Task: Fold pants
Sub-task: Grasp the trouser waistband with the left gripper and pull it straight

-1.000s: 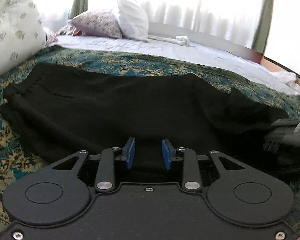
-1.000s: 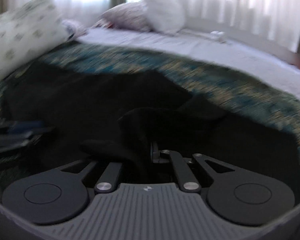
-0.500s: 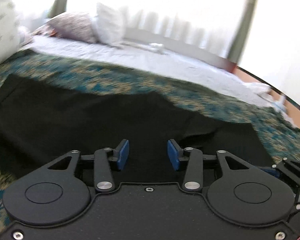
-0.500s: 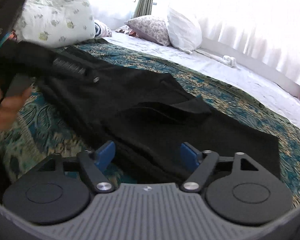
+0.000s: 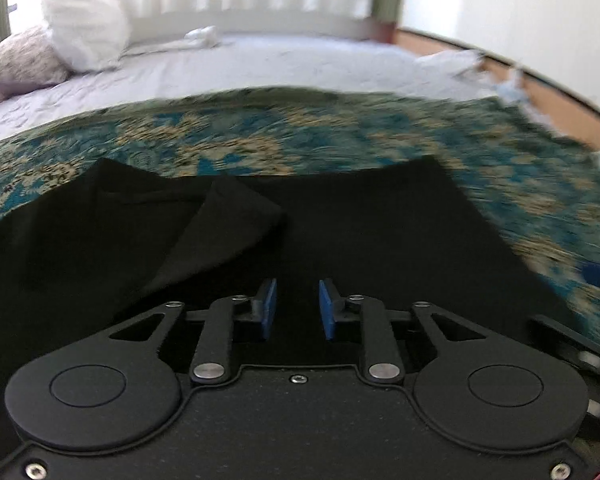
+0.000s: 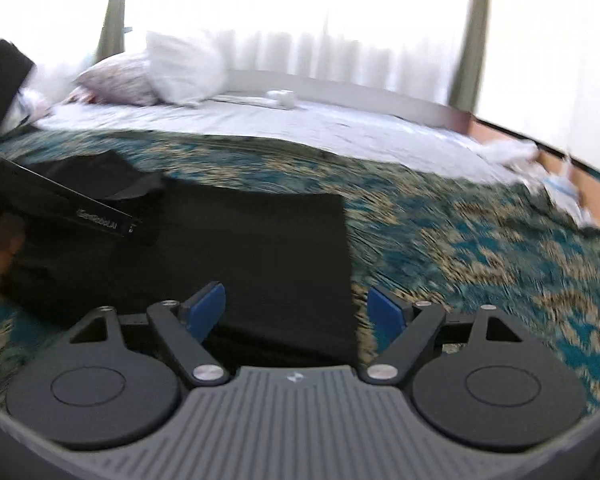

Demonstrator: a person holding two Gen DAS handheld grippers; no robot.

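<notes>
Black pants (image 5: 360, 232) lie flat on the patterned teal bedspread (image 5: 300, 140), leg ends towards the right. A small triangular flap (image 5: 228, 224) of cloth is folded over on them. My left gripper (image 5: 297, 308) is open and empty, just above the pants' near edge. In the right wrist view the pants (image 6: 260, 248) end in a straight hem. My right gripper (image 6: 296, 312) is wide open and empty over the hem's near corner. The left gripper's body (image 6: 60, 200) and the hand holding it show at the left of that view.
Behind the bedspread (image 6: 460, 240) is a white sheet (image 5: 260, 64) with pillows (image 5: 84, 36) at the back left and a small white object (image 6: 282, 98). The bed's right edge and a wooden floor (image 5: 560, 92) lie to the right. Curtains hang behind.
My right gripper let go of the black cloth, opened wide and moved right to the hem. My left gripper swung right along the pants, still open.
</notes>
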